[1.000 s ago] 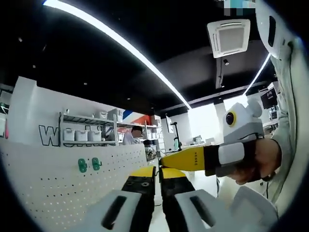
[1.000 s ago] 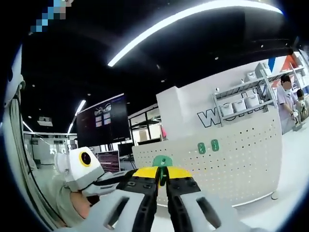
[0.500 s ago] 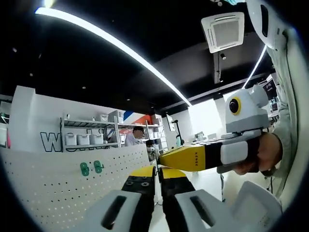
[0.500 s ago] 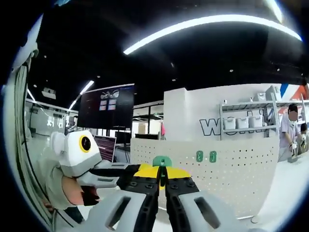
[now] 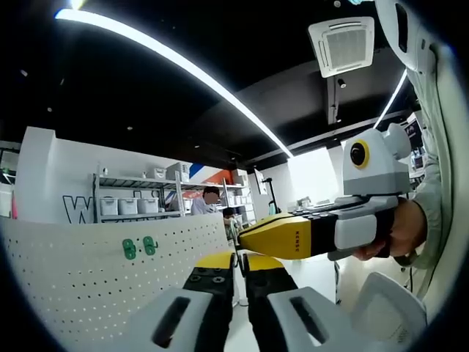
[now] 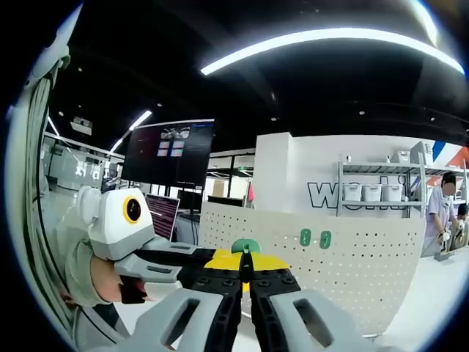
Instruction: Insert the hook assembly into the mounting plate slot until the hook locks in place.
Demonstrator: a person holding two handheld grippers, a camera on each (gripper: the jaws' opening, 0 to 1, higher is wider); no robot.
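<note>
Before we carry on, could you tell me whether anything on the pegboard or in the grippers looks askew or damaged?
Nothing stands out: two green hooks sit side by side on the pegboard, and the right gripper holds a green hook piece.

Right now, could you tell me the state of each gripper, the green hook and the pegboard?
Left gripper: jaws shut, nothing visible between them.
Right gripper: shut on the green hook, held short of the board.
Pegboard: upright, two green hooks already mounted side by side.
Wall monitor: switched on.
</note>
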